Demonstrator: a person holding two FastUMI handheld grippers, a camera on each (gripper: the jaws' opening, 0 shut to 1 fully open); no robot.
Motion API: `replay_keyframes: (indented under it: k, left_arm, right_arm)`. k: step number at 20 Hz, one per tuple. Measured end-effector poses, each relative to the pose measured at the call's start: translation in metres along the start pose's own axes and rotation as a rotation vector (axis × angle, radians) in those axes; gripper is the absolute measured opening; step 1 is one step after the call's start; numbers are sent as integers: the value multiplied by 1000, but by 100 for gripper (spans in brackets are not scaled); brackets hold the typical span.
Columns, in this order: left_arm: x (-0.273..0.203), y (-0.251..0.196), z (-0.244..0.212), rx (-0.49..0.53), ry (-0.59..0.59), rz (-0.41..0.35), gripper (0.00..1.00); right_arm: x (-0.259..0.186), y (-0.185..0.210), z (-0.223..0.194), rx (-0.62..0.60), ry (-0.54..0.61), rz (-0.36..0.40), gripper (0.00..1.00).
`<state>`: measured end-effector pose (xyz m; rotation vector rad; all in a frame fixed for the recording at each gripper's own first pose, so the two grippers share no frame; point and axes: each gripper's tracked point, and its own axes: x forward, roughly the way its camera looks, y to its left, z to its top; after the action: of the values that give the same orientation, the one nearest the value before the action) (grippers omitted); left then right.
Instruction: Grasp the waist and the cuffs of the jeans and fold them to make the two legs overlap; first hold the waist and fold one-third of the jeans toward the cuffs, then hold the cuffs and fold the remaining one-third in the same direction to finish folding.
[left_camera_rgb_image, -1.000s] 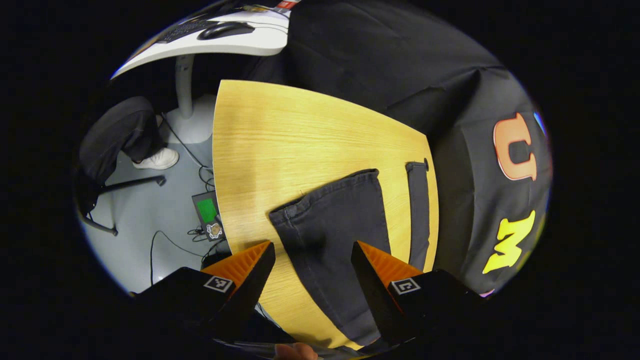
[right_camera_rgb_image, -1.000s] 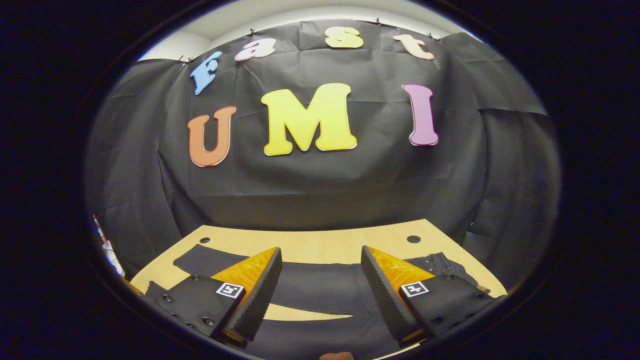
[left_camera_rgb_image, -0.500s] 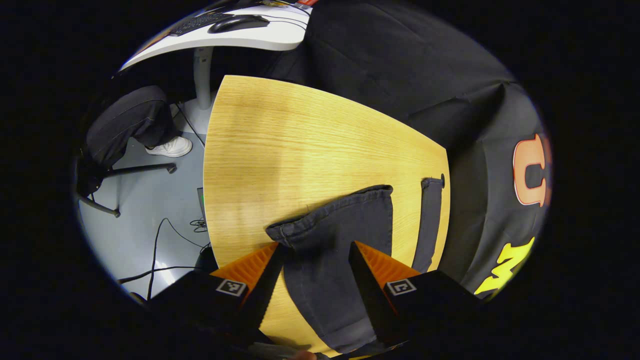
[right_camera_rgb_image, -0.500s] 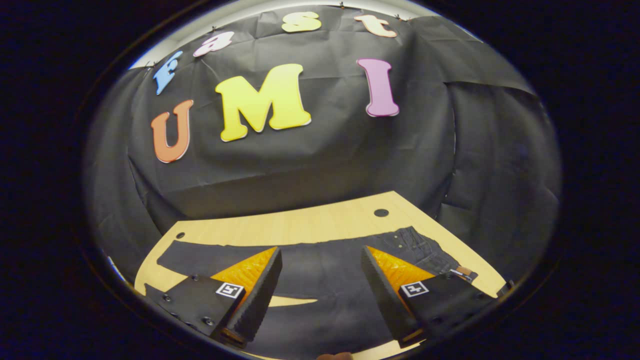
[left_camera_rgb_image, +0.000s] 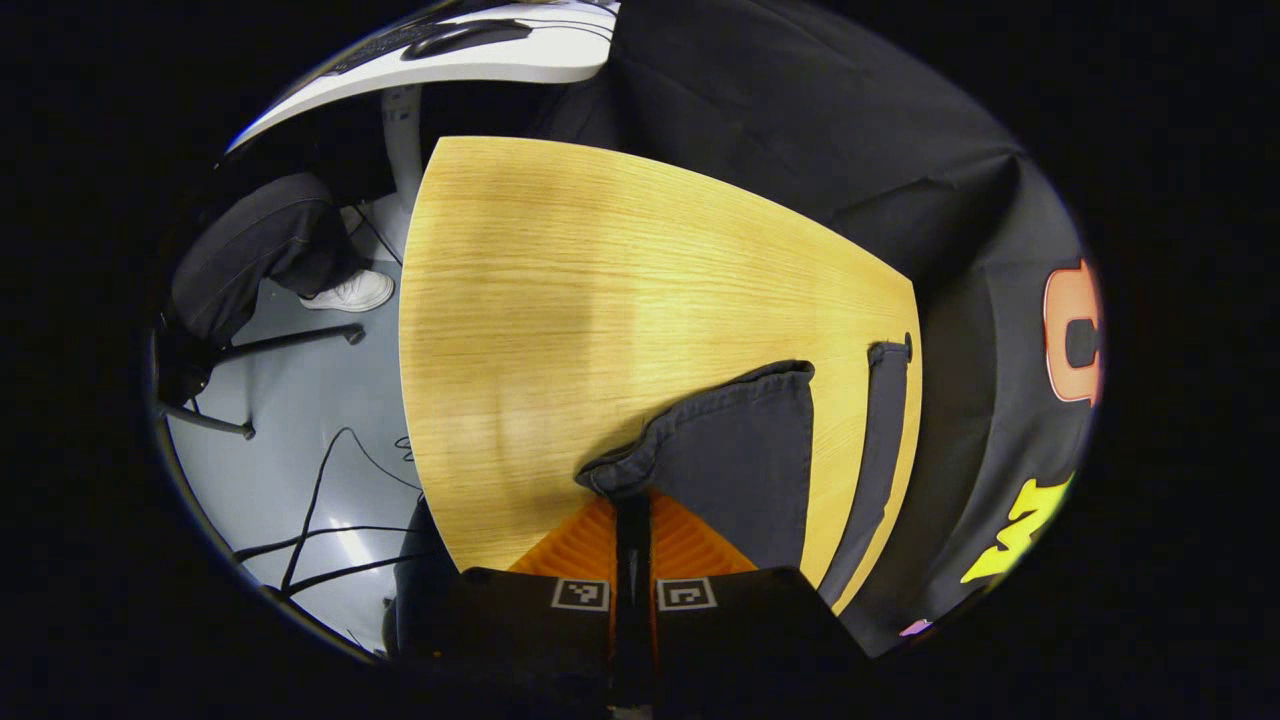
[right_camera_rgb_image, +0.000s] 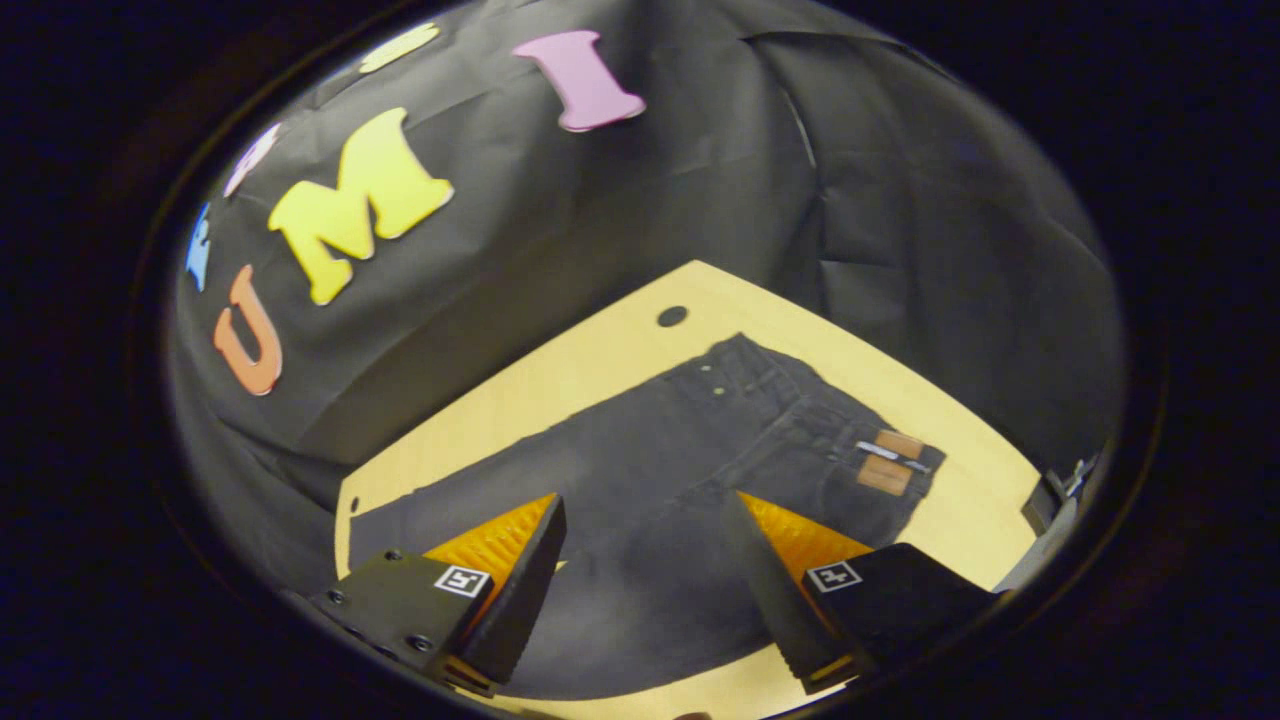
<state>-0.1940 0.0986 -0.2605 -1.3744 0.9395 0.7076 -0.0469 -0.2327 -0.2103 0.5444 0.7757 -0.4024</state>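
Observation:
Dark grey jeans (right_camera_rgb_image: 640, 470) lie spread on a light wooden table (right_camera_rgb_image: 600, 370). In the right gripper view the waist (right_camera_rgb_image: 800, 420) with tan patches sits at the right and the legs run off to the left. My right gripper (right_camera_rgb_image: 645, 520) hovers open above the thigh area, touching nothing. In the left gripper view the near leg's cuff (left_camera_rgb_image: 720, 440) is bunched up at its corner, and my left gripper (left_camera_rgb_image: 632, 505) is shut on that corner. The other leg's cuff (left_camera_rgb_image: 880, 420) lies flat along the table's far edge.
Left of the table (left_camera_rgb_image: 560, 300) in the left gripper view are grey floor with cables (left_camera_rgb_image: 320, 500), a chair base, a person's leg and white shoe (left_camera_rgb_image: 340, 290), and a white desk (left_camera_rgb_image: 460, 60). A cable hole (right_camera_rgb_image: 672, 316) marks the table near the booth wall.
My left gripper went from open over the near cuff to shut on its corner, lifting the fabric. My right gripper swung and tilted toward the waist, staying open.

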Motion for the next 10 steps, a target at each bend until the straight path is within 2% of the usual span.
replay_keyframes:
  k: [3,4,7,8,10]
  left_arm:
    - [0,0,1,-20,6,-13,4]
    - [0,0,2,-16,6,-11,4]
    - [1,-1,1,-19,7,-13,4]
    - [1,-1,2,-27,5,-15,4]
    - [2,-3,2,-37,3,-16,3]
  right_arm:
    - [16,-67,-1,130,92,-148,94]
    - [21,-93,-8,153,133,-215,98]
    - [26,-151,-25,162,213,-373,98]
    - [29,-157,-28,177,224,-390,92]
    - [37,-165,-37,212,264,-408,93]
